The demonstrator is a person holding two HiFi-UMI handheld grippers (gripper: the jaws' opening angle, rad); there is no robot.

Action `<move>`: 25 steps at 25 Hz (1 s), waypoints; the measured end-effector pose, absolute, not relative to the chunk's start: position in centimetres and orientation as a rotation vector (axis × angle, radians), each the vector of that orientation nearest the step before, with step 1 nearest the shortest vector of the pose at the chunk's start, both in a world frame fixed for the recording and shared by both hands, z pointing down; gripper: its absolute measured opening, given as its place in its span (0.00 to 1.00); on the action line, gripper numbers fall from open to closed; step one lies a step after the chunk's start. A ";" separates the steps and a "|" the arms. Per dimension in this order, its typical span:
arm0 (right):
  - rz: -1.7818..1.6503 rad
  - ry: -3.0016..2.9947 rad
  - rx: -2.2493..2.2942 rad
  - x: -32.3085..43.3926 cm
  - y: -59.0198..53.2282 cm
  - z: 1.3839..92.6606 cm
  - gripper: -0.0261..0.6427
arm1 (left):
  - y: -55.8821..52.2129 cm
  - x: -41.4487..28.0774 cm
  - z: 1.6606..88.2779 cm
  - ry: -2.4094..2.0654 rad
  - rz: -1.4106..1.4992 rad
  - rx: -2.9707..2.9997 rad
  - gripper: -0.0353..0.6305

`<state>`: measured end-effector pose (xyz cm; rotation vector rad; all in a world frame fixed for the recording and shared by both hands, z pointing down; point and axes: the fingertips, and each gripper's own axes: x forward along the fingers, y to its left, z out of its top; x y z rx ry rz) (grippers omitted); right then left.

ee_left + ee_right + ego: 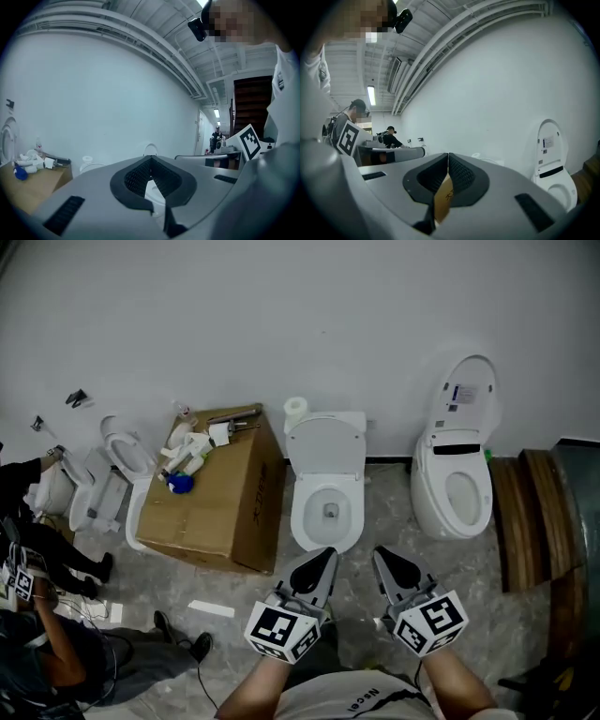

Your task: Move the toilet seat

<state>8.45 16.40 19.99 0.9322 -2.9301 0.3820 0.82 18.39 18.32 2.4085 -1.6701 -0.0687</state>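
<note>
Left tongs (324, 555): shut, tips pressed together with nothing between them; low in the head view, pointed toward the middle toilet and well short of it.
Right tongs (384, 555): shut too, tips meeting, empty; just beside the left pair, aimed at the same toilet.
Middle toilet (326, 532): white, standing on the floor against the wall, between the cardboard box and the right toilet.
Toilet seat (302, 510): seemingly down, ringing the open bowl of the middle toilet; touched by neither tongs; hard to tell apart from the bare rim at this size.
Lid (325, 448): raised, leaning back against the tank.
Paper roll (295, 409): white, upright at the left end of the tank top.
Cardboard box (225, 517): brown, just left of the middle toilet; on its top, pale bottles, a blue object (179, 484) and a dark metal piece.
Right toilet (455, 493): white, lid up, a label on the lid's inner face.
Wooden boards (525, 517): at the far right, beside the right toilet.
White fixtures (117, 479): ceramic pieces by the wall, left of the box.
Other person (56, 652): lower left corner, dark clothes, low to the floor.
Floor (394, 517): grey and mottled.
Wall (281, 315): plain white.
</note>
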 end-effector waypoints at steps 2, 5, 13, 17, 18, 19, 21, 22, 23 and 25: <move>0.458 -2.919 0.960 6.7 13.6 21.1 0.06 | 15.5 -1.1 19.4 -1.636 -0.056 2.420 0.07; 0.551 -2.882 1.029 4.6 9.9 23.5 0.06 | 11.9 -3.8 21.3 -1.581 -0.028 2.436 0.07; 0.802 -2.713 1.164 2.1 3.5 33.9 0.07 | 4.7 -7.6 29.0 -1.442 0.046 2.465 0.07; 0.849 -2.632 1.185 1.7 1.6 39.9 0.07 | 1.9 -7.9 34.8 -1.409 0.044 2.416 0.07; 0.847 -2.617 1.184 1.5 1.0 41.5 0.07 | 1.2 -7.9 36.6 -1.407 0.049 2.397 0.07; 0.838 -2.603 1.182 1.4 0.5 43.1 0.07 | 0.5 -7.7 38.6 -1.403 0.058 2.378 0.07; 0.812 -2.580 1.178 1.1 -0.9 46.7 0.07 | -0.9 -7.2 42.6 -1.386 0.075 2.346 0.07; 0.810 -2.566 1.181 1.1 -1.7 48.6 0.07 | -1.5 -6.8 44.4 -1.374 0.085 2.332 0.07; 0.825 -2.549 1.189 1.1 -2.4 50.6 0.07 | -2.2 -6.6 46.1 -1.363 0.097 2.319 0.07; 0.894 -2.509 1.202 1.3 -3.6 55.1 0.07 | -3.2 -6.2 49.3 -1.348 0.124 2.292 0.07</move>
